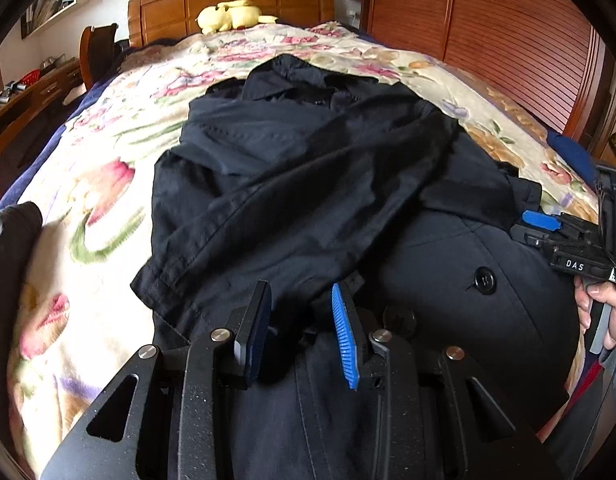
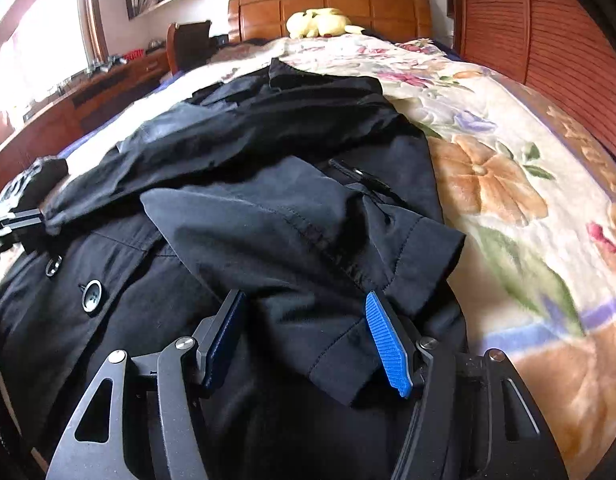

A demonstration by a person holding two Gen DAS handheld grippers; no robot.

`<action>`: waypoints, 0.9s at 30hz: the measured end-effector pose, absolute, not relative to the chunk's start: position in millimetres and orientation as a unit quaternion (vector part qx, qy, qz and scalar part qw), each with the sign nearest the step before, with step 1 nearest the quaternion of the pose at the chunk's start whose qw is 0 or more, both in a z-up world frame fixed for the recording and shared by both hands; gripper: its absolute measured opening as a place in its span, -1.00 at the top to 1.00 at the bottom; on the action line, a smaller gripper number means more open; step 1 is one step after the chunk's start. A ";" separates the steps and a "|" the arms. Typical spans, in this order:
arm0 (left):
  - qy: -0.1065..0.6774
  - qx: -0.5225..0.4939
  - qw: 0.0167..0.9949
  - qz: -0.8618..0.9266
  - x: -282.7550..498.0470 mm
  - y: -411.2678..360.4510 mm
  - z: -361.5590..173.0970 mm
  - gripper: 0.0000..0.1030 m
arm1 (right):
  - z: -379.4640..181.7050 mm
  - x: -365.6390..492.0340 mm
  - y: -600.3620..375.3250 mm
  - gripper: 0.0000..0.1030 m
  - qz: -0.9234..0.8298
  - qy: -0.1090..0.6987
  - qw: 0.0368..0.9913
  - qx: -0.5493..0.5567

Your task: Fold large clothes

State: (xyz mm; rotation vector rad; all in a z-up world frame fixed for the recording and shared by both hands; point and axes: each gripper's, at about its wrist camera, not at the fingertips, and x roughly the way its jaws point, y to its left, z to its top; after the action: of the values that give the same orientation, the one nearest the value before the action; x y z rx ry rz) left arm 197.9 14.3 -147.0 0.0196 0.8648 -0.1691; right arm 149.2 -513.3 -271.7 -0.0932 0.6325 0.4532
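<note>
Over the coat (image 1: 308, 184) on the bed (image 1: 108, 184), we are holding both grippers, left (image 1: 302, 300) and right (image 2: 308, 308), spread at 6 o'clock, pinching nothing

White letters "DAS" on the right gripper (image 1: 542, 228), on its black body.

Coat (image 1: 308, 184) spread lengthwise on the bed (image 1: 108, 184), 2 sleeves crossed over its front, plush toy (image 1: 232, 15) against the headboard (image 1: 228, 4) behind, desk (image 1: 36, 92) along the bed's left, slatted wardrobe (image 1: 508, 40) on the right, left tongs (image 1: 302, 312) and right tongs (image 2: 304, 328) over the near hem
</note>
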 end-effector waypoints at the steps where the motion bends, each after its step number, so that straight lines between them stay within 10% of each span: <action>1: 0.419 0.008 0.904 -0.081 197.0 14.7 -147.2 0.37 | -272.2 149.9 -510.9 -0.24 0.220 0.308 0.925 -0.047; 27: 0.392 0.007 0.908 -0.150 168.0 2.8 -118.2 0.76 | -273.2 140.4 -517.8 -0.24 0.218 0.300 0.927 -0.052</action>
State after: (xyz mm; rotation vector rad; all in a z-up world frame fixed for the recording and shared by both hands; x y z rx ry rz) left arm 168.0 2.8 -118.2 0.0146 0.8084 -0.3088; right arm 140.4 -517.8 -273.2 -0.1057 0.6144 0.4469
